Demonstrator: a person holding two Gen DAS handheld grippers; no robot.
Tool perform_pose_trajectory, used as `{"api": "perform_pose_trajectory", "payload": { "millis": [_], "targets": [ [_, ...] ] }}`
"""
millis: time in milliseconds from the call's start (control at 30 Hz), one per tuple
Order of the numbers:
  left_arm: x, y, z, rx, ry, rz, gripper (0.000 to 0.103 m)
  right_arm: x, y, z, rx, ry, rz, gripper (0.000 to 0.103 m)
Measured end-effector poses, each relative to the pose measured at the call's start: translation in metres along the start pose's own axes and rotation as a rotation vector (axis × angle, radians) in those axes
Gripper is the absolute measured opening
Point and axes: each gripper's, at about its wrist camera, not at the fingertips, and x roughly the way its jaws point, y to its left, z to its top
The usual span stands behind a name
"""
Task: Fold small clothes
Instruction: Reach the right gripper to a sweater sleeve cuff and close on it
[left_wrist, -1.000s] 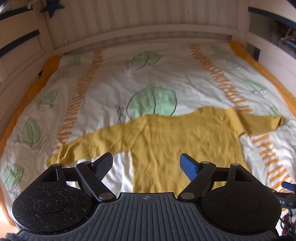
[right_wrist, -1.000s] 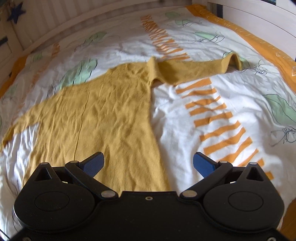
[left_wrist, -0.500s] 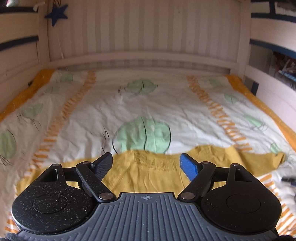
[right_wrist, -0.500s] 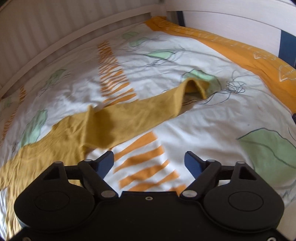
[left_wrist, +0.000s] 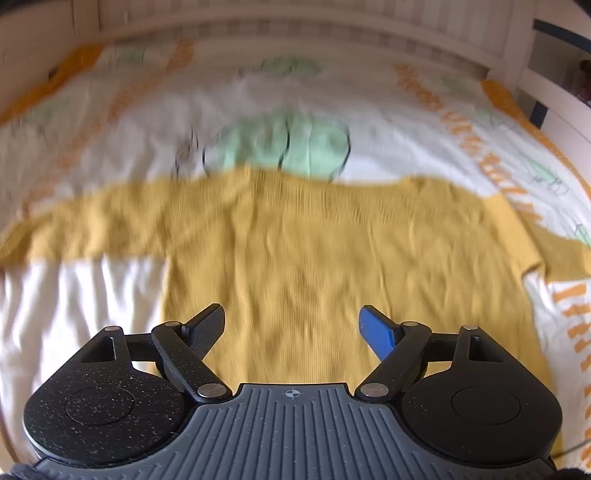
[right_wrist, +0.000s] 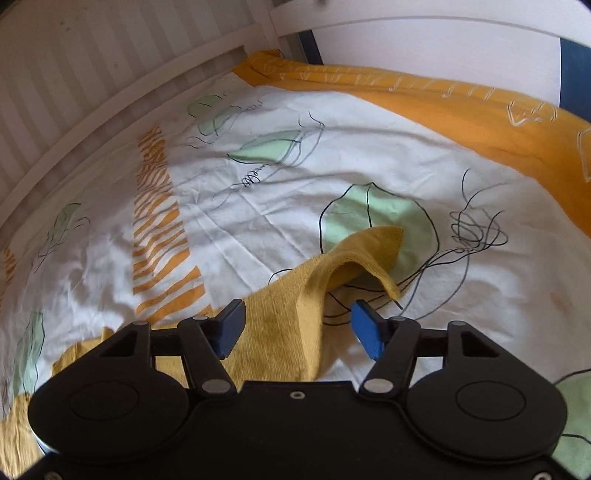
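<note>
A yellow knit sweater (left_wrist: 314, 258) is seen laid flat on a bed (left_wrist: 110, 295), over a white duvet cover printed with green leaves and orange stripes; its body lies spread in the left wrist view, with one sleeve stretched out to each side. In the right wrist view the right sleeve (right_wrist: 295, 295) is found running up between the fingers of the right tool (right_wrist: 297, 328), and its cuff (right_wrist: 369, 251) is curled up off the cover into a small arch, well ahead of the fingertips. The right tool's jaws are closing, with the sleeve between them, but no pad is seen pressing on the cloth yet. The left tool (left_wrist: 291, 325) is held spread wide above the lower body of the sweater, and nothing is pinched in it; that view is blurred. The fabric is judged to be light, soft and limp, with a ribbed knit that should give the pads good friction, so it can be expected to drape and sag rather than hold a shape. The sleeve is probably best taken near the raised cuff, where an edge is already lifted clear of the duvet cover, so that the bedding is not caught in the grip along with it.
</note>
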Motion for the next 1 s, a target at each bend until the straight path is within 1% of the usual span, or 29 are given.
{"api": "perform_pose_trajectory", "payload": {
  "millis": [100, 133, 167, 200, 233, 300, 367, 400, 500, 600, 633, 733, 900, 1000],
  "targets": [
    [0.011, 0.01, -0.013, -0.05, 0.059, -0.012, 0.079, 0.016, -0.003, 0.004, 0.039, 0.01, -0.028, 0.059],
    [0.013, 0.014, -0.016, -0.063, 0.071, -0.01, 0.079, 0.02, -0.004, 0.004, 0.048, 0.012, -0.039, 0.053],
    [0.017, 0.018, -0.019, -0.075, 0.081, -0.007, 0.079, 0.024, -0.005, 0.005, 0.054, 0.014, -0.048, 0.041],
    [0.02, 0.022, -0.021, -0.083, 0.088, -0.003, 0.079, 0.026, -0.005, 0.005, 0.058, 0.015, -0.054, 0.024],
    [0.023, 0.025, -0.024, -0.089, 0.094, 0.005, 0.079, 0.028, -0.005, 0.005, 0.058, 0.01, -0.053, 0.017],
    [0.029, 0.033, -0.029, -0.101, 0.101, 0.02, 0.079, 0.025, -0.002, 0.007, 0.049, -0.011, -0.052, 0.012],
    [0.034, 0.039, -0.034, -0.107, 0.1, 0.025, 0.079, 0.018, 0.007, 0.01, 0.007, -0.033, -0.04, 0.011],
    [0.034, 0.04, -0.037, -0.101, 0.087, 0.024, 0.079, 0.013, 0.013, 0.013, -0.02, -0.046, -0.033, 0.011],
    [0.032, 0.036, -0.043, -0.049, 0.057, 0.036, 0.081, -0.006, 0.034, 0.025, -0.077, -0.089, 0.015, 0.011],
    [0.033, 0.028, -0.048, -0.005, 0.038, 0.056, 0.084, -0.032, 0.063, 0.037, -0.135, -0.135, 0.092, 0.011],
    [0.033, 0.027, -0.05, -0.002, 0.032, 0.056, 0.086, -0.041, 0.077, 0.041, -0.159, -0.148, 0.122, 0.011],
    [0.031, 0.027, -0.053, 0.0, 0.017, 0.056, 0.088, -0.068, 0.121, 0.046, -0.244, -0.176, 0.215, 0.01],
    [0.034, 0.027, -0.053, 0.001, 0.006, 0.051, 0.088, -0.1, 0.2, 0.033, -0.379, -0.177, 0.37, 0.011],
    [0.035, 0.026, -0.053, -0.004, 0.0, 0.053, 0.088, -0.105, 0.247, 0.011, -0.446, -0.147, 0.473, 0.011]
  ]
}}
